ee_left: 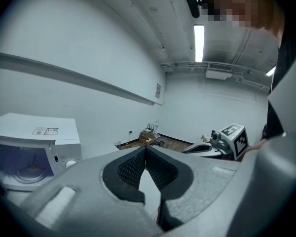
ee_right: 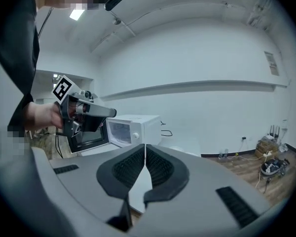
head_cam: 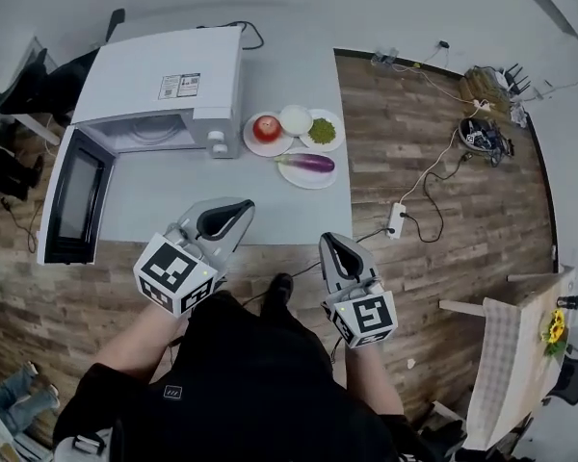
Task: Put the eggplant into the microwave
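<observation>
At the far left, one white microwave (head_cam: 164, 89) is sitting on the grey table (head_cam: 173, 200). Its single door (head_cam: 72, 195) is hanging wide open toward the near side, and two round knobs (head_cam: 217, 141) are showing on its control strip.

Just right of it, three plates are crowding together:
- One is carrying a red round fruit (head_cam: 267, 129).
- One is carrying a heap of green bits (head_cam: 322, 130).
- The nearest plate (head_cam: 313, 182) is carrying the one purple eggplant (head_cam: 308, 163).

The eggplant is lying lengthwise across its plate. It is well apart from the microwave's open mouth and from both tools. One white round thing (head_cam: 296, 118) is resting between the fruit plate and the green plate. I can't tell whether it is a bowl or food.

The person is standing at the table's near edge and holding two grippers, each bearing one marker cube. The left gripper (head_cam: 239, 205) is reaching over the near part of the table, between the open door and the plates. Its jaws are pressing together tip to tip with nothing between them, and its cube (head_cam: 173, 274) is riding at the back. The right gripper (head_cam: 332, 242) is hanging at the table's near edge, below the eggplant's plate. Its jaws are likewise pressed together on nothing, and its cube (head_cam: 366, 318) is facing up.

Further right, one white power strip (head_cam: 397, 219) is lying on the wooden floor with its cable trailing away.
</observation>
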{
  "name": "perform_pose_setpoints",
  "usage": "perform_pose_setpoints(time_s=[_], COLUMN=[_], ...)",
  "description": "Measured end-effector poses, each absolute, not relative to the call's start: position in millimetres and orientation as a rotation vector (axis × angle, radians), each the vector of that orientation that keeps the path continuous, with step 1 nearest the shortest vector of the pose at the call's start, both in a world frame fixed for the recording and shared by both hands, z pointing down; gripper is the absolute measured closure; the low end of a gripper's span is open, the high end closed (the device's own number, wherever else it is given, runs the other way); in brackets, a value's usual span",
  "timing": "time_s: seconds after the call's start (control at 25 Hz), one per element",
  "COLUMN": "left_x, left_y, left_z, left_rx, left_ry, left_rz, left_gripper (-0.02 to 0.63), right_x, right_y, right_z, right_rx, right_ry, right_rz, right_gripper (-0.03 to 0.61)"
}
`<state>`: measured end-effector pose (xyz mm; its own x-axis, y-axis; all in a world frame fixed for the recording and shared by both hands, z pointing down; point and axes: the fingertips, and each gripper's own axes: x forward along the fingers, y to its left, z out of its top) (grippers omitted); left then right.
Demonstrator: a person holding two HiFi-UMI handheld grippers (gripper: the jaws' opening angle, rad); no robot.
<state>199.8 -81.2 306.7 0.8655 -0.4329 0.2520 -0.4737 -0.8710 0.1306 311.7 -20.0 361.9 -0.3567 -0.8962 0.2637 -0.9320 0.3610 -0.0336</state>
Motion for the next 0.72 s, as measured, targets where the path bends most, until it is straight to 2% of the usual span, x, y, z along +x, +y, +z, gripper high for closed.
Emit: perform_pose_setpoints(time_s=[0.32, 0.72], left_x=[215.0, 213.0], left_y=[-85.2, -120.4], left_z=[333.3, 370.8], left_rx=[2.738, 2.762], left_ry=[-0.856, -0.872], left_rz=[0.333, 0.373], left_gripper=[0.604, 0.604], right_x=[356.8, 328.8], right_y=[-47.2, -98.5], right_z=[385.8, 431.8], right_rx=[1.532, 1.412], right_ry=[-2.427, -2.365], right_rz=[0.263, 0.206], right_gripper=[0.56, 0.56])
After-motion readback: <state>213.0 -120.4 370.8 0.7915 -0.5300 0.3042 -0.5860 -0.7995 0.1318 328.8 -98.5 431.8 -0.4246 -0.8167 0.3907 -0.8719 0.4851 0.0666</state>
